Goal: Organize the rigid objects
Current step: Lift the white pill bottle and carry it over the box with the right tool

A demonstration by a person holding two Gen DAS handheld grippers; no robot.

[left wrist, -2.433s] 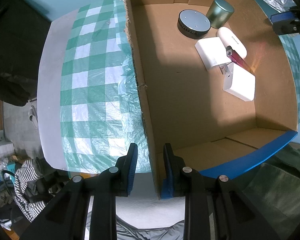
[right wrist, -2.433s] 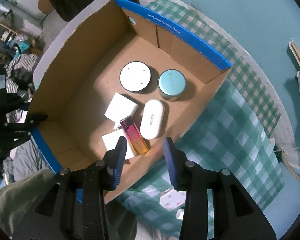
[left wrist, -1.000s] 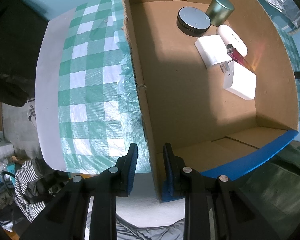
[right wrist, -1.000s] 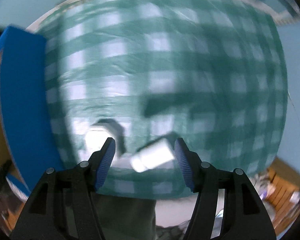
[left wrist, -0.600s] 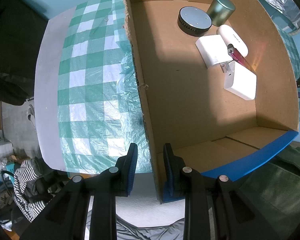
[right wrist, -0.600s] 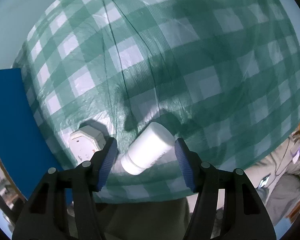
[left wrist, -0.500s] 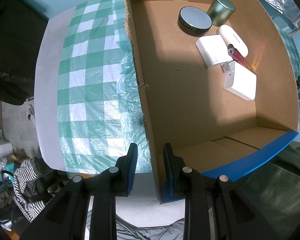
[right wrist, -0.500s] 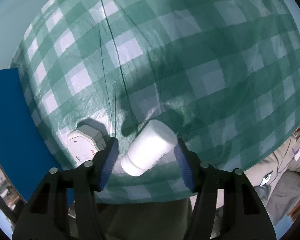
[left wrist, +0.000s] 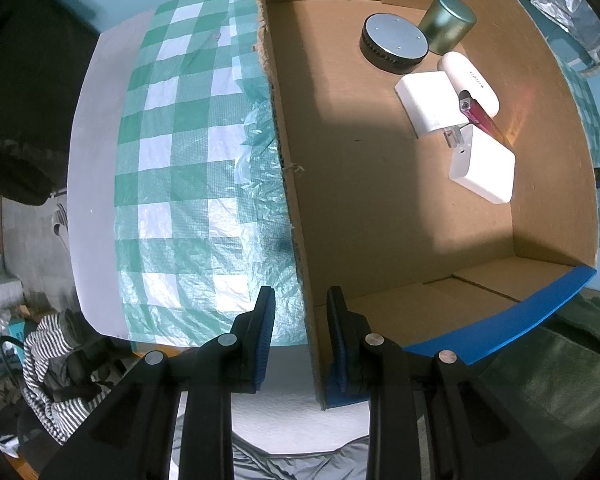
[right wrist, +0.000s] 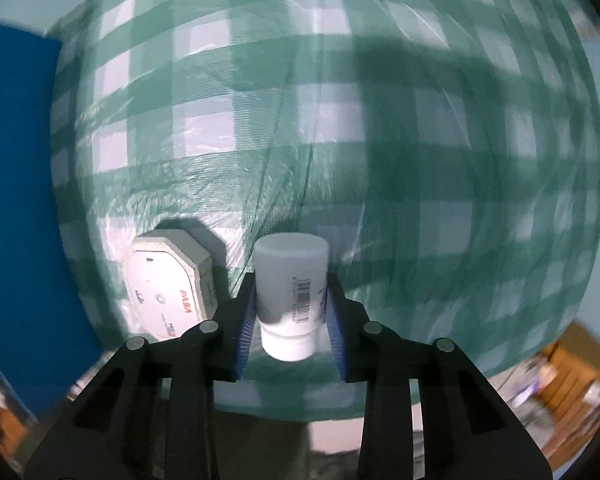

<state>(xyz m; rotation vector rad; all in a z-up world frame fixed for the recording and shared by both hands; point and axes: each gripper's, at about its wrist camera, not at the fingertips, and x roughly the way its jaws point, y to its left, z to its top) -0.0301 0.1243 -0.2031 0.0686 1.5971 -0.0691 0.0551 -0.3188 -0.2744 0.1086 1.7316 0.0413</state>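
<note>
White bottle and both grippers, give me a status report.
Right gripper just closed on the white bottle. Left gripper shut on the box wall. White octagonal item lies beside the bottle.

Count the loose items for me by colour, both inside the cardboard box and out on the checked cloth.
White: 5: two chargers, case, bottle, octagonal plug
Black: 1: round speaker
Green: 1: tin
Red: 1: lighter
Total: 8

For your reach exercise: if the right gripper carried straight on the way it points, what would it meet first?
Probably the checked cloth right beneath: the right gripper, jaws just closed on the white bottle, points almost straight down. Depth is unclear.
</note>
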